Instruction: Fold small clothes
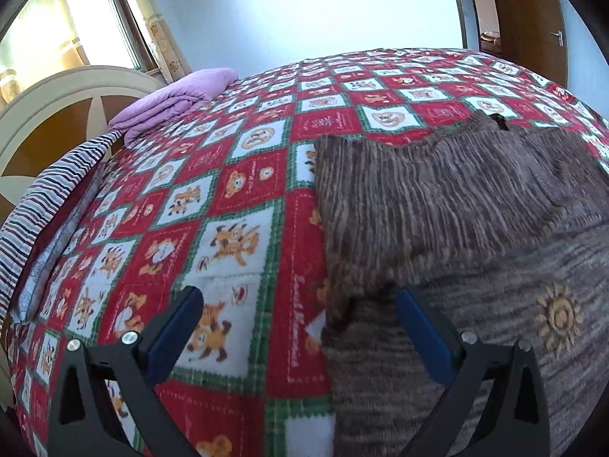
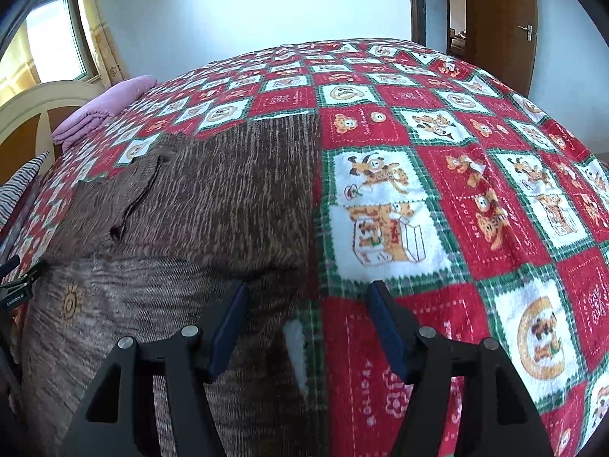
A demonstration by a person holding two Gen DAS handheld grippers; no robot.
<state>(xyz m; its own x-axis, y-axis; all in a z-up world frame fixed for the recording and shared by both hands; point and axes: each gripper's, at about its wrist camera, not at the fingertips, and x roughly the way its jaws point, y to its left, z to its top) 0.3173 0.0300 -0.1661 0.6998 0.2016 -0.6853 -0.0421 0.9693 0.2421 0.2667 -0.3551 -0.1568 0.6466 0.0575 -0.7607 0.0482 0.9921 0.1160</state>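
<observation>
1. Lying flat on the bed, the brown streaky knitted garment [image 1: 437,198] has its darker far part doubled over the paler near part, which carries a small yellow sun motif [image 1: 559,318]; a dark neck opening [image 2: 133,205] shows near the far edge.
2. The left claw [image 1: 300,301] stands wide and holds nothing: one blue-padded finger is over the blanket, the other over the garment's left edge.
3. The right claw [image 2: 306,293] is also spread wide and empty, straddling the garment's right edge, with one finger above the knit and the other above the blanket.
4. By my judgement a first fold is done and the side folds are in hand; the next move calls for lowering each claw onto its own edge, pinching only the knit, and drawing both sides inward evenly.
5. Catching the blanket along with the knit looks like the main risk.
6. Beneath it lies the red, white and green chequered fleece blanket [image 2: 437,190] printed with cartoon bears; "HOLIDAY" is readable on a red square.
7. Farther off sit a folded lilac quilt [image 1: 175,99], a striped pillow [image 1: 45,209] and a wooden door [image 2: 498,26] bearing a red paper ornament.
</observation>
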